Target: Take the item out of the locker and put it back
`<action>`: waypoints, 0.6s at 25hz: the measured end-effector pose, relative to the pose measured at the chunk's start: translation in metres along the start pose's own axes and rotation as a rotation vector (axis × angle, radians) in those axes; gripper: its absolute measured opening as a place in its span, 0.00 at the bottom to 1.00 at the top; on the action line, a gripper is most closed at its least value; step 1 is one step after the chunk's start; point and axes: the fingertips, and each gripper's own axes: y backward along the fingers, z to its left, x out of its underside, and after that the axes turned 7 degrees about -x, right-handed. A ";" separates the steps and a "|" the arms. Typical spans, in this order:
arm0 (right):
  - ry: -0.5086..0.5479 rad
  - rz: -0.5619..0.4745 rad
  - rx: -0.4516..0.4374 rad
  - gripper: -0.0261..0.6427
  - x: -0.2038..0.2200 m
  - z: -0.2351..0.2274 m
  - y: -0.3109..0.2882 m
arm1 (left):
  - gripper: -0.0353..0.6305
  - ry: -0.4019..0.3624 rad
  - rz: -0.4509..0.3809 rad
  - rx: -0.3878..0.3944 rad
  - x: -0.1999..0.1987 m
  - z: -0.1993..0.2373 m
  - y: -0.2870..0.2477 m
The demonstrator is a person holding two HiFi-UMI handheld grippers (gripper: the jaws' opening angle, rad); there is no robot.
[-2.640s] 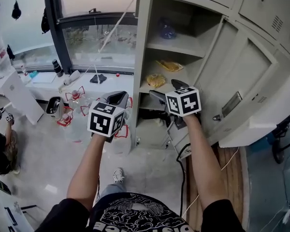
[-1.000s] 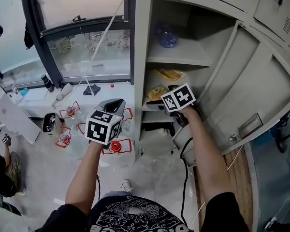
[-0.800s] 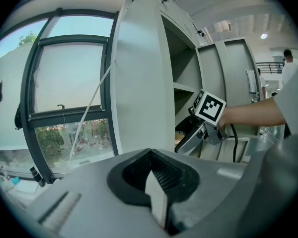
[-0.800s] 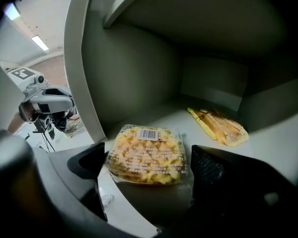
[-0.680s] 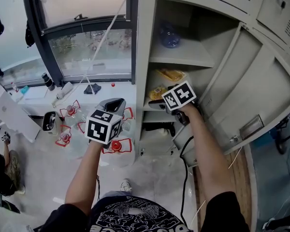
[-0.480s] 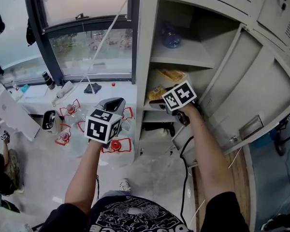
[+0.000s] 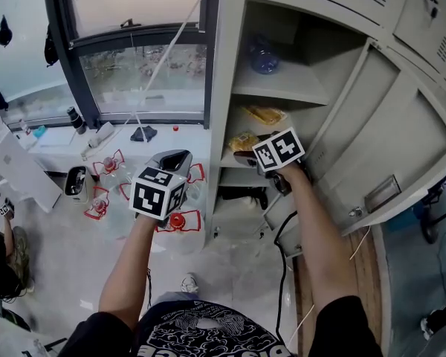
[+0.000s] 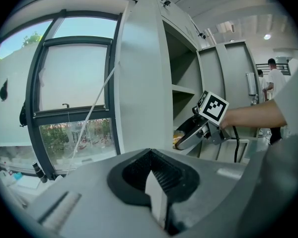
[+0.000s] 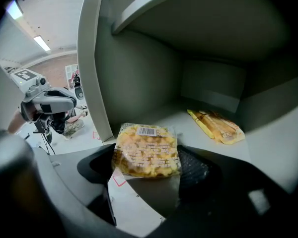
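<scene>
A clear-wrapped yellow snack packet (image 9: 146,150) sits between the jaws of my right gripper (image 9: 149,168), which is shut on its near edge, just over the front lip of the locker's middle shelf (image 9: 198,133). In the head view the same packet (image 7: 242,140) shows just ahead of the right gripper (image 7: 245,155) inside the open grey locker (image 7: 221,88). A second, longer orange-yellow packet (image 9: 216,124) lies further back on that shelf. My left gripper (image 7: 178,158) hangs outside the locker to its left, shut and empty (image 8: 156,185).
The locker door (image 7: 386,140) stands swung open on the right. A blue-tinted bottle (image 7: 262,54) rests on the top shelf. Water jugs with red caps (image 7: 180,222) stand on the floor below the left gripper. A black cable (image 7: 282,236) trails by the locker's base.
Since 2.6 s ago the right gripper has moved up to the middle shelf and the packet. Over the last second both grippers have stayed nearly still.
</scene>
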 end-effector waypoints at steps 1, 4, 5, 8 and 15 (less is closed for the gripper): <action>-0.003 -0.009 0.005 0.63 0.000 0.000 0.001 | 0.05 0.000 0.000 0.000 0.000 -0.001 0.001; -0.019 -0.038 0.012 0.62 0.000 -0.001 0.005 | 0.05 0.001 0.001 0.000 0.000 -0.006 0.002; -0.026 -0.049 0.014 0.62 0.000 -0.001 0.006 | 0.05 0.001 0.001 0.000 0.000 -0.007 0.003; -0.050 -0.094 0.027 0.62 0.001 -0.002 0.011 | 0.05 0.004 0.001 -0.004 0.000 -0.008 0.004; -0.105 -0.252 0.077 0.61 -0.006 -0.003 0.031 | 0.05 0.008 0.000 -0.005 0.001 -0.015 0.006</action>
